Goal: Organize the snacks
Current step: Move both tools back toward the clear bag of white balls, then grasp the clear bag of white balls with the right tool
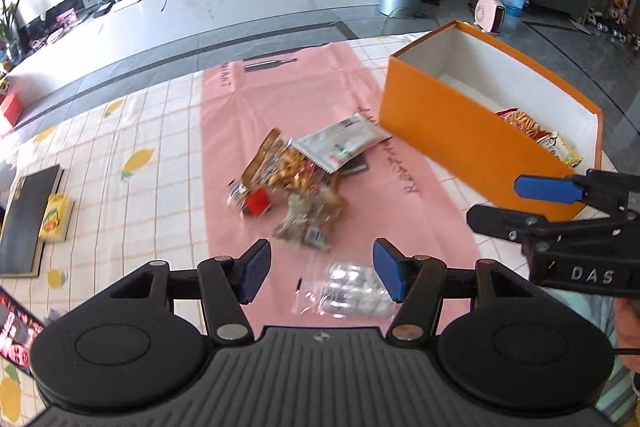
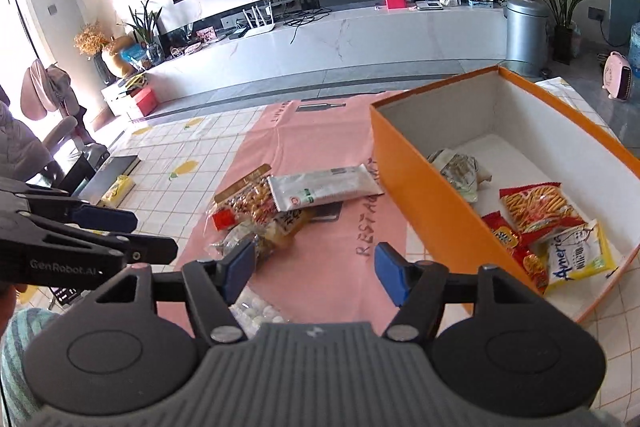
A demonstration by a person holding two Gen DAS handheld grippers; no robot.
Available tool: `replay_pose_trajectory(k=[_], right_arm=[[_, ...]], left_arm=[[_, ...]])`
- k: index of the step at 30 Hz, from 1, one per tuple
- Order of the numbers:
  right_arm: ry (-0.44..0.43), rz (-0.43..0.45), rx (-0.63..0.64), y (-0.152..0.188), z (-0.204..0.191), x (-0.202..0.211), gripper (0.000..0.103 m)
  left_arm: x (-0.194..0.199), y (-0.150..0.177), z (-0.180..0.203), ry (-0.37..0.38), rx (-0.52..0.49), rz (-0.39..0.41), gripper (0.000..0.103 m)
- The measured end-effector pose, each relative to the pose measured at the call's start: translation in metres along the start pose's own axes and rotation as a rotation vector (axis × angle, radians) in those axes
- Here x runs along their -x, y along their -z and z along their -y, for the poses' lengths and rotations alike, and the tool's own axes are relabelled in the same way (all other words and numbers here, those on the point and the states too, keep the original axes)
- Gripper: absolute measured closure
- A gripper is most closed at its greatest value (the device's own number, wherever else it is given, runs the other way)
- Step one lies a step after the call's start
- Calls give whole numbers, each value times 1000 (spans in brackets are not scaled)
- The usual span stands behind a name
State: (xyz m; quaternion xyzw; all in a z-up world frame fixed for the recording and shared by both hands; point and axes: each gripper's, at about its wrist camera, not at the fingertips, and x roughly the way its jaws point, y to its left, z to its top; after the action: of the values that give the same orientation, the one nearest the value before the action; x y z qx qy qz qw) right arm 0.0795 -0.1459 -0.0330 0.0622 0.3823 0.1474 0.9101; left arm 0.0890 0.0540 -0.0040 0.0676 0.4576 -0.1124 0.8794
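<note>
Looking down through both wrist cameras, I judge the sorting to be roughly half done. The orange box (image 2: 420, 195) stands on the right side of the table, open at the top, and already holds several packets: a red bag of stick snacks (image 2: 538, 207) lies near the middle of its floor, a yellow and white packet (image 2: 576, 257) sits at the near end touching it, a small red packet (image 2: 502, 231) lies just to their left against the orange wall, and a crumpled clear wrapper (image 2: 458, 171) lies further back. The far end of the box is bare white.

What is left lies on the pink mat (image 1: 280, 95) to the left of the box. A white sachet (image 1: 340, 143) rests on top of a clear bag of mixed nuts (image 1: 276, 167), with a brownish bag (image 1: 308, 219) just nearer to me, all overlapping in one loose heap. A separate clear bag of white candies (image 1: 352, 291) lies nearest, just under my left gripper (image 1: 320, 271).

My left gripper has its jaws apart with nothing between the pads, hanging above the candy bag. My right gripper (image 2: 312, 269) also has its jaws apart and empty, over the mat between the heap and the box wall. Neither touches a snack, as far as I can tell.

So I count at least four packets still to go into the box; the candy bag looks like the easiest next pick for the left side
</note>
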Motion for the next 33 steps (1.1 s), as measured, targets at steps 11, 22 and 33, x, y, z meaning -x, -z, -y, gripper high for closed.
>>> replay_pose_trajectory(k=[11,22,33], right_arm=[[-4,-148,173,42,-44,-68,16],[-17,-266,401,34,-67,-121,12],[-63,-334,414,42,-64,-149,22]], left_arm=[[-14,47,-31,-5,0,-51,33],[-37,39,-48,19,19,-41,33],[-62,40,-51,48,13,-73,33]])
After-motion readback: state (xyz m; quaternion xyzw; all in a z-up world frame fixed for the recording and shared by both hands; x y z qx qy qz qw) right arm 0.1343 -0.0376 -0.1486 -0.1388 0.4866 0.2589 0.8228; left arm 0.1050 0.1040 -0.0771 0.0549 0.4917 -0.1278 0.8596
